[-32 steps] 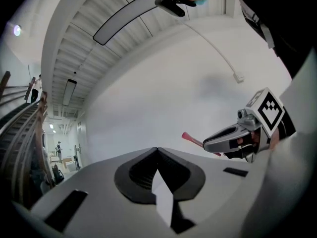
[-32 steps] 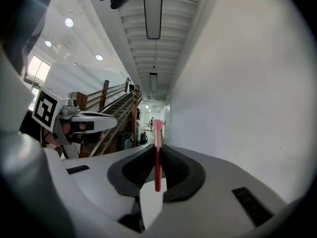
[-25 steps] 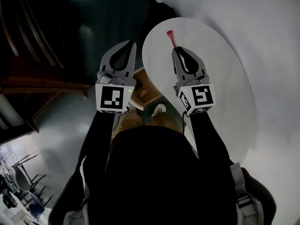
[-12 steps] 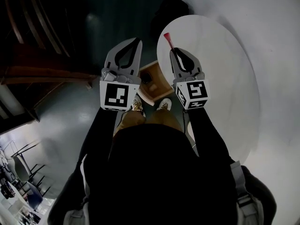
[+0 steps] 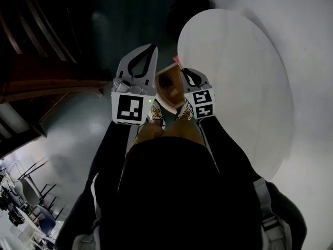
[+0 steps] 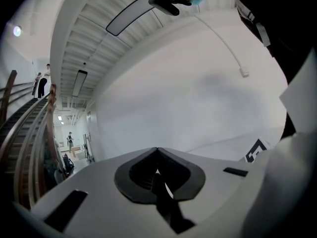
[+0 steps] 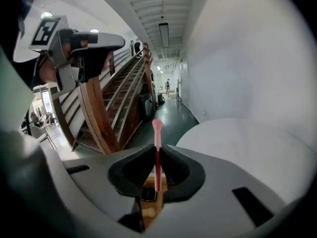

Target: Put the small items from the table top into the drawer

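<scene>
My right gripper (image 5: 183,72) (image 7: 157,151) is shut on a thin stick with a pink tip (image 5: 177,60) (image 7: 157,133), which pokes out past the jaws. It hangs off the left edge of the round white table (image 5: 239,72) (image 7: 247,143), over the open wooden drawer (image 5: 171,95) (image 7: 148,213). A small dark item (image 5: 166,82) (image 7: 148,194) lies in the drawer. My left gripper (image 5: 151,47) (image 6: 157,150) floats to the left of the drawer, shut, with nothing between its jaws.
A wooden staircase (image 5: 47,82) (image 7: 109,108) rises at the left over a dark glossy floor (image 5: 78,134). The person's shoes (image 5: 156,120) stand just before the drawer. Chairs (image 5: 21,202) stand far off at the lower left. A white wall (image 6: 198,98) fills the left gripper view.
My right gripper has come down and leftward with the stick, from over the table top to over the open drawer. The left gripper has shifted only a little.
</scene>
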Motion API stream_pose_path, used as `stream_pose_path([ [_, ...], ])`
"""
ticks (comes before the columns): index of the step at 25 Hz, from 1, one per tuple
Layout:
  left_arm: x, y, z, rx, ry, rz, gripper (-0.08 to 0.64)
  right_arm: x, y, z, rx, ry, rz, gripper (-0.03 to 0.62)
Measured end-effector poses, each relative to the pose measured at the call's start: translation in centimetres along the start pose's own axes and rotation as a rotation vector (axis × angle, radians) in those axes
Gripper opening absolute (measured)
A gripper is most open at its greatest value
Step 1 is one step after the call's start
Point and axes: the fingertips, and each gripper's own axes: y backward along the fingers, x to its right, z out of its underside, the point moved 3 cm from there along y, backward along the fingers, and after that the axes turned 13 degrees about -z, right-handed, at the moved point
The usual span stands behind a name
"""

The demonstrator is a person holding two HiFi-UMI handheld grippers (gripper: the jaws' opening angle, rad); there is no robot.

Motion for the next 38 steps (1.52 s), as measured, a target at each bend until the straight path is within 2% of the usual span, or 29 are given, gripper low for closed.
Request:
stream_pose_path([
  [7,-0.3,0.5,1.5,-0.015,0.001,0.026,0.015,-0.5,-2.9,7.1,-0.159,-0.087,0.008,0.063],
  [11,-0.8,0.9,1.9,-0.025,0.009,0.032,0.015,-1.5,-3.9,9.6,-0.239,-0.079,0.006,0.063],
  [17,-0.8,1.1,2.4,-0.036,0.001,0.046,0.015,-1.5,-4.5,13.3,-0.321,-0.191,0.028,0.063],
  [20,-1.1,1.3,2.7,-0.042,0.008,0.052,0.015,-1.1,-4.4,14.0,-0.339,-0.212,0.061,0.063],
  [27,-1.2,1.3,2.8,-0.033,0.002,0.066,0.015,-1.4,-4.8,13.7,-0.348,-0.186,0.110,0.064],
  [28,-1.2,1.3,2.7,-0.032,0.002,0.068,0.015,-1.5,-4.8,13.5,-0.352,-0.168,0.115,0.073],
  [30,-1.2,1.3,2.6,-0.032,0.002,0.070,0.015,-1.7,-4.7,13.5,-0.367,-0.136,0.119,0.152],
  [31,-1.3,1.3,2.7,-0.032,0.001,0.072,0.015,-1.8,-4.7,13.6,-0.371,-0.130,0.118,0.164],
  [38,-1.4,1.4,2.7,-0.024,0.001,0.080,0.015,-2.0,-4.4,14.2,-0.372,-0.130,0.118,0.164],
])
